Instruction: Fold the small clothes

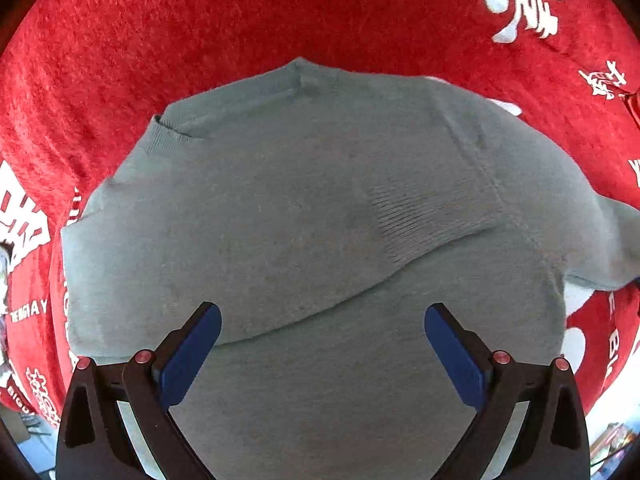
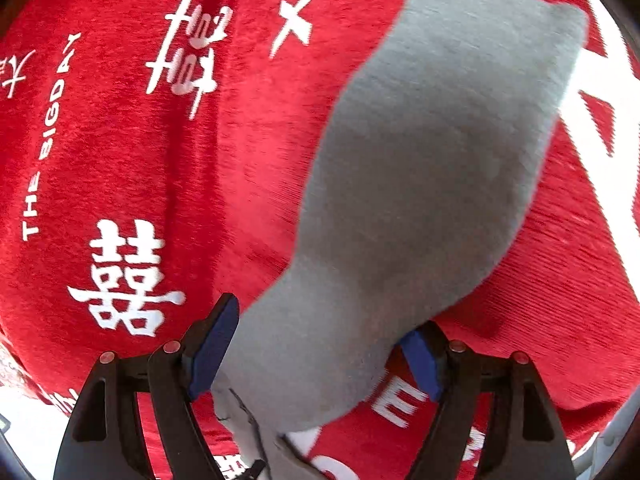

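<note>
A: Item 1, your left gripper (image 1: 322,322)?

B: Jaws spread wide, holding nothing, above the grey sweater (image 1: 312,208), which fills the frame's centre on the red blanket (image 1: 200,24). 1 ribbed cuff (image 1: 432,216) lies folded across the body, centre right.

A: Item 2, your right gripper (image 2: 324,334)?

B: Jaws apart; a grey sleeve (image 2: 420,168) runs between them toward the upper right. Whether they pinch it, you cannot tell. White lettering (image 2: 124,280) sits lower left.
</note>
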